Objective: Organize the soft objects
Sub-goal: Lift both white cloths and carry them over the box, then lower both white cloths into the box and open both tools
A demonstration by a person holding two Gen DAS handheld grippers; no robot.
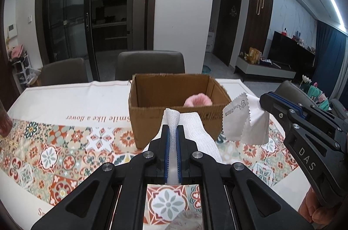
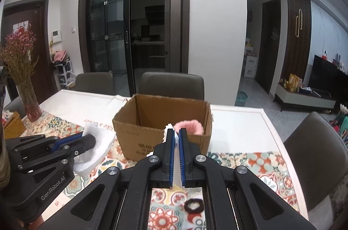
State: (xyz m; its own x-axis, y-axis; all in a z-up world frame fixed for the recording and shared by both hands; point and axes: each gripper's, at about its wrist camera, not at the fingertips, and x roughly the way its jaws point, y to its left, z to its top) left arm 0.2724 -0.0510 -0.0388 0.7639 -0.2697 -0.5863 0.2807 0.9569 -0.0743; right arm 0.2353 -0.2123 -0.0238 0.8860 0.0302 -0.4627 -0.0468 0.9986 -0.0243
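My left gripper (image 1: 173,128) is shut on a white gauze cloth (image 1: 195,132), held above the table in front of an open cardboard box (image 1: 150,116). A pink fluffy scrunchie (image 1: 196,100) lies inside the box. My right gripper (image 2: 176,134) is shut on a grey lens cloth with zigzag edges (image 1: 241,123), held just right of the box. In the right wrist view the box (image 2: 139,134) is straight ahead, the scrunchie (image 2: 191,126) inside it, and the left gripper (image 2: 87,138) with the white cloth (image 2: 97,143) is at the left.
A dark hair tie (image 2: 194,205) lies on the patterned tablecloth (image 1: 54,153) near me. A glass vase of dried flowers (image 2: 29,99) stands at the table's left end. Brown chairs (image 2: 171,86) stand behind the table and one (image 2: 315,156) at the right.
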